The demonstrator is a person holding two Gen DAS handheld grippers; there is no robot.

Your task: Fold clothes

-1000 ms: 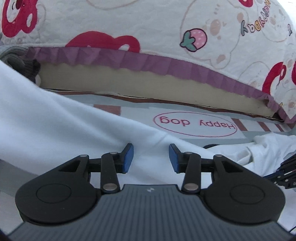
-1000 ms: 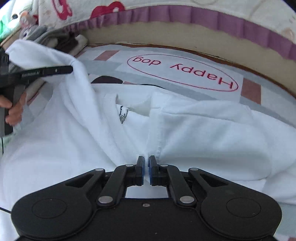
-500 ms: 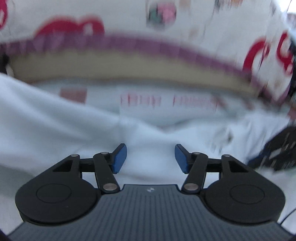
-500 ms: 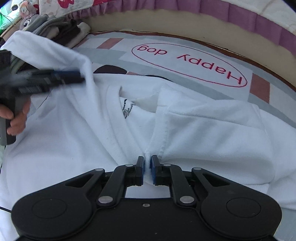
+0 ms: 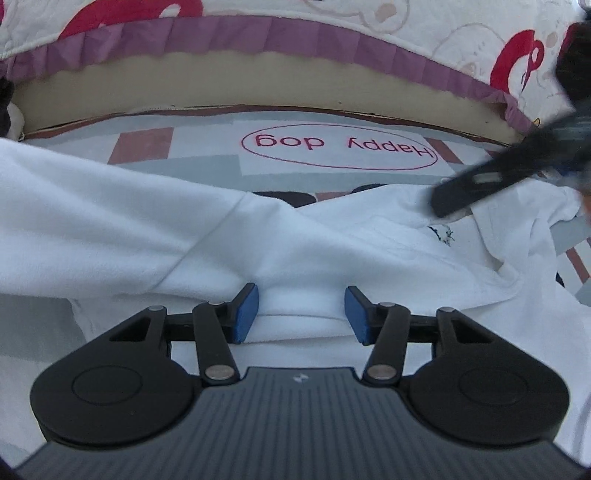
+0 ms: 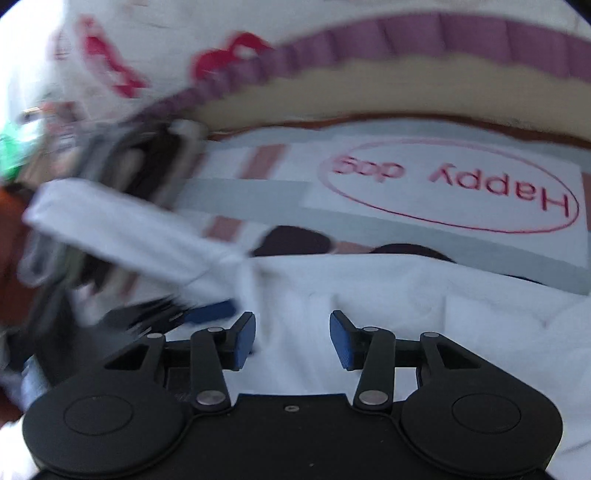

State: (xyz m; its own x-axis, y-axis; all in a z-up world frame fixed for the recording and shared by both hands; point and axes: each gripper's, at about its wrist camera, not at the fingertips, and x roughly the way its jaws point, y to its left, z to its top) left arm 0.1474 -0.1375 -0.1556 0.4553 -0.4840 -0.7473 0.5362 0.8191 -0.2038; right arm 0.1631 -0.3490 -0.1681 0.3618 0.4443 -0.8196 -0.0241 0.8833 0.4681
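Patterned mat (image 5: pixel 207 168) beside the bed; white sweatshirt (image 5: pixel 184 236) looks soft, floppy: grab seams or hem. Both jaws wide open, holding nothing.

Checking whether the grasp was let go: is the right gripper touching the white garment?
Cannot tell: right wrist view shows right gripper open over the white garment, any gap unclear.

A grey, white and pink checked mat (image 5: pixel 207 166) printed with "Happy dog" in a red oval (image 5: pixel 340 147) carries a rumpled white garment (image 5: pixel 184 236), spread across its near side. Behind the mat runs a mattress edge (image 5: pixel 258 86) under a quilt (image 5: pixel 424 22) with a purple frill.
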